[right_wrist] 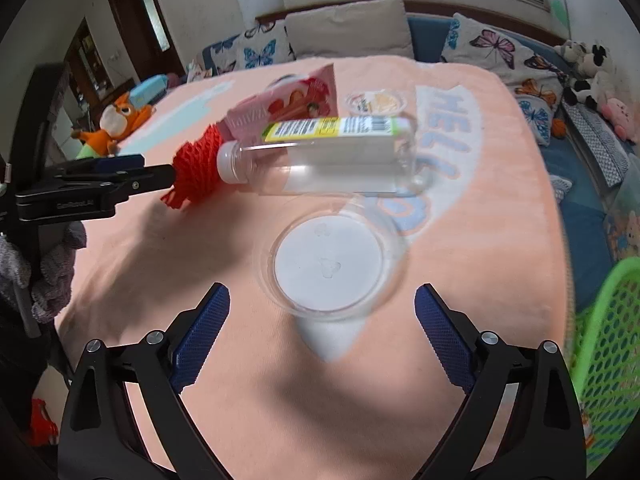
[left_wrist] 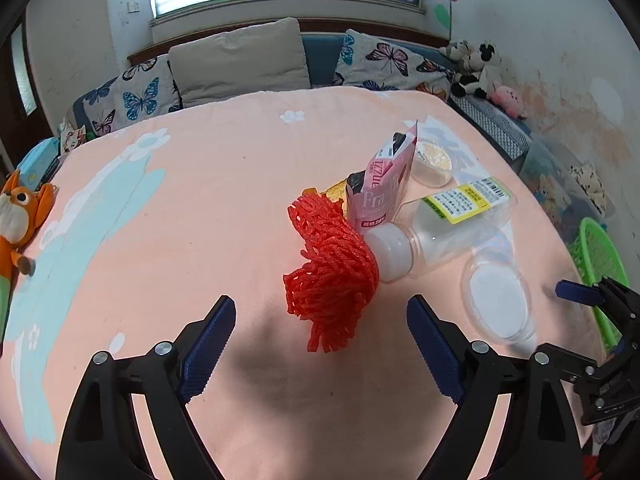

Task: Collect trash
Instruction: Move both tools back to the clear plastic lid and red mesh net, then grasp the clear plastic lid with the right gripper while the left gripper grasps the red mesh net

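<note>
Red foam net [left_wrist: 330,276] lies ahead, between open jaws.

On the bed [left_wrist: 200,200] I see the trash in one cluster: a foam net [left_wrist: 332,272] lies at the left, touching the cap of a bottle [left_wrist: 440,232] on its side. A pouch [left_wrist: 384,188] stands behind them, a small cup [left_wrist: 434,162] behind it to the right. A lid [right_wrist: 332,268] lies in front of the bottle, and a basket [right_wrist: 608,344] is at the right edge.

fox plush [left_wrist: 20,216] | butterfly pillows [left_wrist: 132,96] | cow plush [left_wrist: 476,66]
</note>
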A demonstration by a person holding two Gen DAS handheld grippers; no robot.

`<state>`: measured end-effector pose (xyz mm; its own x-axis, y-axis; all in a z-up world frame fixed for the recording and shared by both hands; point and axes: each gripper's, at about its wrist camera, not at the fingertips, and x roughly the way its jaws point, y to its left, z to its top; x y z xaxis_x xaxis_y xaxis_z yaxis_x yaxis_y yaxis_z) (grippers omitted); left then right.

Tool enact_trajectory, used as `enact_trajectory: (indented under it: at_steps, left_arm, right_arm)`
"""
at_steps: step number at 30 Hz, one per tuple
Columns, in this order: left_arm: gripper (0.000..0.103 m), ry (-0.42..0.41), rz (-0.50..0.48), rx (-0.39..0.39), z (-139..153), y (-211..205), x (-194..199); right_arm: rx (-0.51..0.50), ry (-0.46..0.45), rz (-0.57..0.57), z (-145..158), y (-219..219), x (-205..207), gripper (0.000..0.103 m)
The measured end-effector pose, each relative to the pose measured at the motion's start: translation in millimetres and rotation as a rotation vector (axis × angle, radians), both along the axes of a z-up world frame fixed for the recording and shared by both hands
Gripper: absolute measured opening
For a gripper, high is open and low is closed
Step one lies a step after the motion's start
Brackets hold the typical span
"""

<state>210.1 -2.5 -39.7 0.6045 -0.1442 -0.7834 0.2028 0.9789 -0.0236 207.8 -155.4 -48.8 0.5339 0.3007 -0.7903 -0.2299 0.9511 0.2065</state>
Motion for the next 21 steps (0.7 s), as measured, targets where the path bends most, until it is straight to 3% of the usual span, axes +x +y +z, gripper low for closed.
enact_trajectory:
  at_steps: [21]
  left_arm:
    - [0.085, 0.048, -0.026, -0.028, -20.7, 5.7, 34.1]
  right_arm:
    - [-0.057, 0.044, -0.010, -23.1, 17.1, 37.0, 0.095]
